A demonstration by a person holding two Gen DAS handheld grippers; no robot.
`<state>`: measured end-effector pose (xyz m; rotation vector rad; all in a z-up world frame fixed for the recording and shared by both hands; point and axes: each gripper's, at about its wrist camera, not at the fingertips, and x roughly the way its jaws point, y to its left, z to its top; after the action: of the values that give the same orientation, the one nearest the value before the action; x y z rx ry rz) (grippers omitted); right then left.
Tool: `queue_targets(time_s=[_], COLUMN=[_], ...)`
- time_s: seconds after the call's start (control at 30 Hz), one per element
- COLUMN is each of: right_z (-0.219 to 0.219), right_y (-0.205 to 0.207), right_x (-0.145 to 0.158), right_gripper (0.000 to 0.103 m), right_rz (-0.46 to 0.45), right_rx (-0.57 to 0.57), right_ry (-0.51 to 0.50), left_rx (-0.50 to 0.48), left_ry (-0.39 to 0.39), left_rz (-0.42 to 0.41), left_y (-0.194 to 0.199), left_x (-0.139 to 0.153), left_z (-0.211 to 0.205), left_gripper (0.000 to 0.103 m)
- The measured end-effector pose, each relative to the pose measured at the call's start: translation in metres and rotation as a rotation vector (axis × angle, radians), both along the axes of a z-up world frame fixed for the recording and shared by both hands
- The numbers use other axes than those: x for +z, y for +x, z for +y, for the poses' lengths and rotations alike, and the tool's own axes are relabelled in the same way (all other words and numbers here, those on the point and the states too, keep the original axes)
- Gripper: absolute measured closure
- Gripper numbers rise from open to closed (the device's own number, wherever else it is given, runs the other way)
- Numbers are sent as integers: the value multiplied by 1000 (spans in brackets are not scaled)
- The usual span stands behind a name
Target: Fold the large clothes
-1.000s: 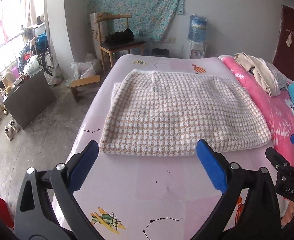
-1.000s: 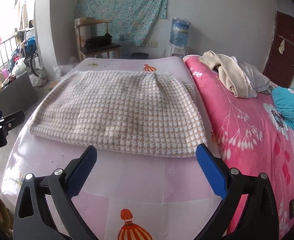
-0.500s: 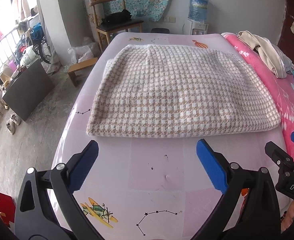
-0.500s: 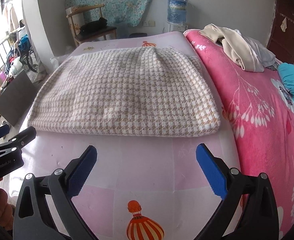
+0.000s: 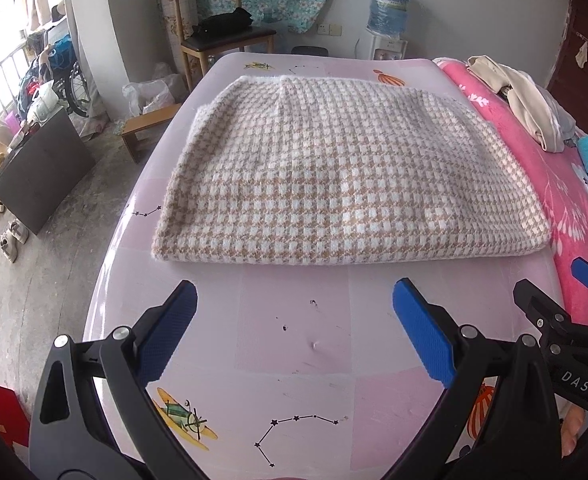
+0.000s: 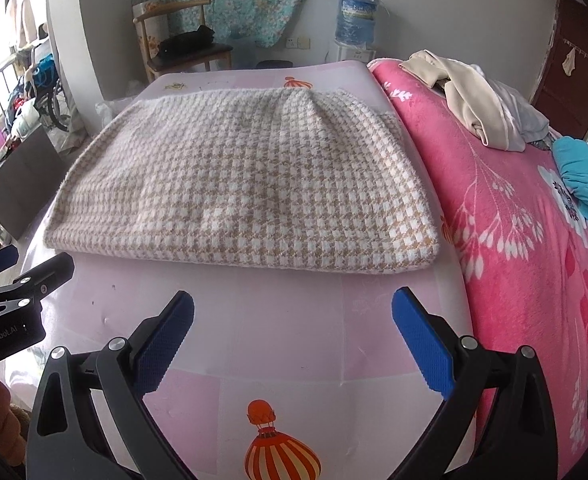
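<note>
A thick houndstooth knit garment (image 5: 345, 172) lies folded flat across the pink bed sheet (image 5: 294, 340), its near doubled edge just ahead of the left gripper (image 5: 294, 320) and right gripper (image 6: 292, 322), both released with jaws spread wide and holding nothing. The soft, bulky knit looks likely to sag and drape rather than slip, so the near corners at either end seem the natural places to take hold. A beige clothes pile (image 6: 477, 96) and a teal cloth (image 6: 585, 176) sit well apart on the pink floral blanket (image 6: 505, 216), leaving nothing in the way.
</note>
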<state>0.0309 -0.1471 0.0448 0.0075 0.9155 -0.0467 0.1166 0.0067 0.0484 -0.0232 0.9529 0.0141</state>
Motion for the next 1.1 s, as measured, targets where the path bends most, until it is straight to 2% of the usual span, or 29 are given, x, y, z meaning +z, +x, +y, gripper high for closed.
queue_targets(time_s=[1.1], right_z=[-4], right_y=[-2], right_x=[3], right_gripper=[6], right_rz=[13], right_rx=[-11], right_ry=[2], left_rx=[-35], left_ry=[-19], left_rz=[17], left_y=[-5], left_x=[-4], left_z=[-13], left_gripper=[8])
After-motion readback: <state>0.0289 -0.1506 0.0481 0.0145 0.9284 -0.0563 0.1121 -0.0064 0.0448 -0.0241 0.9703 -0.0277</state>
